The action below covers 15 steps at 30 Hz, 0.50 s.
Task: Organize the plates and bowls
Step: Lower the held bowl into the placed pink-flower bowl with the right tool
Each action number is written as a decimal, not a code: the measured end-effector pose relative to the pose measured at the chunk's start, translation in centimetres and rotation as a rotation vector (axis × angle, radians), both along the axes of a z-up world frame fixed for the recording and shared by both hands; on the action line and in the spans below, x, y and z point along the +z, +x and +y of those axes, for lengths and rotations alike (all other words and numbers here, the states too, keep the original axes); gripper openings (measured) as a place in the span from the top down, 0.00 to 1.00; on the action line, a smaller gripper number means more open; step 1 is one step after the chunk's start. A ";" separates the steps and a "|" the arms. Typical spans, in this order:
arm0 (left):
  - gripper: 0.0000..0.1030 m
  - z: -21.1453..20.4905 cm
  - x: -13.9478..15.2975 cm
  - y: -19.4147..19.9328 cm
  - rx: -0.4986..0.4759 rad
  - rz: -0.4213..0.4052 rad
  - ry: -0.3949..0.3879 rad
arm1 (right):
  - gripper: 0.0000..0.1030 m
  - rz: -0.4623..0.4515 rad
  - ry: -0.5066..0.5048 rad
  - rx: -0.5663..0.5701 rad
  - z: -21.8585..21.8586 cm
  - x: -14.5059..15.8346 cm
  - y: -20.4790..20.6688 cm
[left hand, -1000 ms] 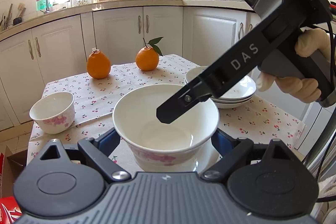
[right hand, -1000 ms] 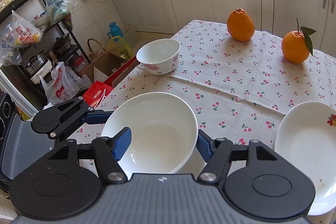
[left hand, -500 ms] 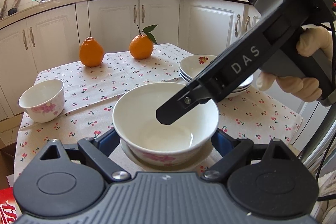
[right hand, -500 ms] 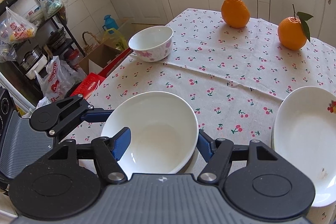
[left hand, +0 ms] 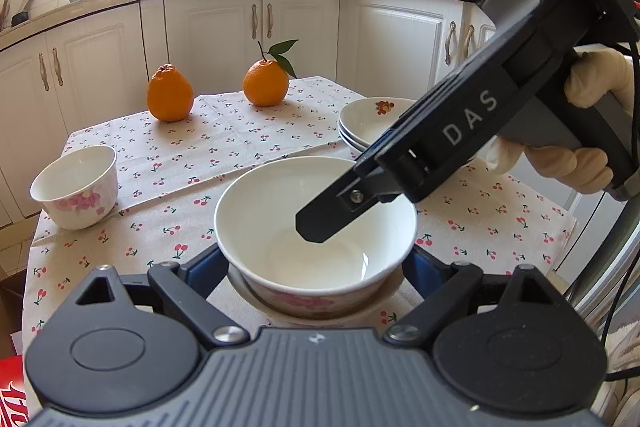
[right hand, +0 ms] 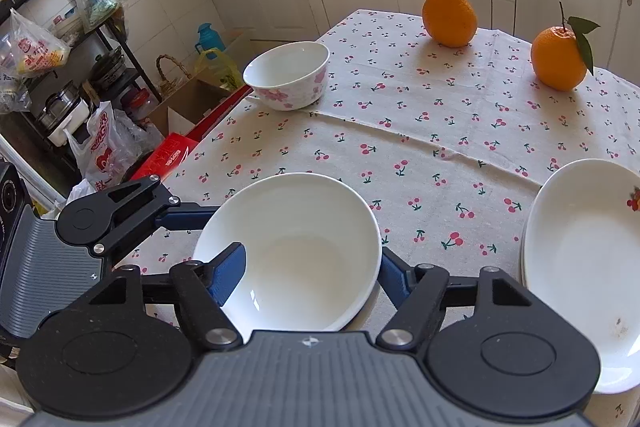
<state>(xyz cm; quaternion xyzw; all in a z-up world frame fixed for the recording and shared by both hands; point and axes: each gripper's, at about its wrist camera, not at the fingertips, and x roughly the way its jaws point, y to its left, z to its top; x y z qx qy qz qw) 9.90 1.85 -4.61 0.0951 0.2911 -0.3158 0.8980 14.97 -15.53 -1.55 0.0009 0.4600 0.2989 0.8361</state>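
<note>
A white bowl with pink flowers (left hand: 280,227) sits near the table's front edge, also in the right wrist view (right hand: 304,251). My left gripper (left hand: 316,267) straddles its outer sides, fingers wide apart. My right gripper (right hand: 308,275) has one blue finger (right hand: 228,271) inside the bowl and the other outside its wall, pinching the rim. A second flowered bowl (left hand: 76,187) stands at the left edge (right hand: 288,75). A stack of white plates (left hand: 368,119) sits at the right (right hand: 580,259).
Two oranges (left hand: 170,99) (left hand: 265,87) rest at the back of the cherry-print tablecloth (left hand: 224,147). White cabinets stand behind. A red box (right hand: 168,155), bags and a metal rack (right hand: 80,67) crowd the floor left of the table.
Both grippers and the bowl between them have lowered toward the table, so the far bowl, oranges and plates sit higher and farther in view. The grip on the bowl is unchanged.
</note>
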 end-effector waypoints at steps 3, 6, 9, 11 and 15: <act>0.10 0.0 -0.1 0.0 -0.002 -0.005 0.005 | 0.26 -0.001 -0.002 0.002 0.0 0.0 0.0; 0.07 0.0 -0.2 0.0 -0.007 -0.004 0.013 | 0.24 -0.005 0.001 0.004 0.0 0.1 0.0; 0.06 0.1 -0.2 -0.2 -0.009 -0.010 0.012 | 0.18 -0.021 0.008 0.005 0.1 0.3 -0.1; 0.06 0.3 -0.1 -0.3 -0.009 -0.009 0.008 | 0.12 -0.035 0.011 0.005 0.1 0.5 -0.2; 0.06 0.7 0.0 -0.6 -0.010 -0.011 0.010 | 0.02 -0.060 0.006 -0.001 0.2 0.8 -0.4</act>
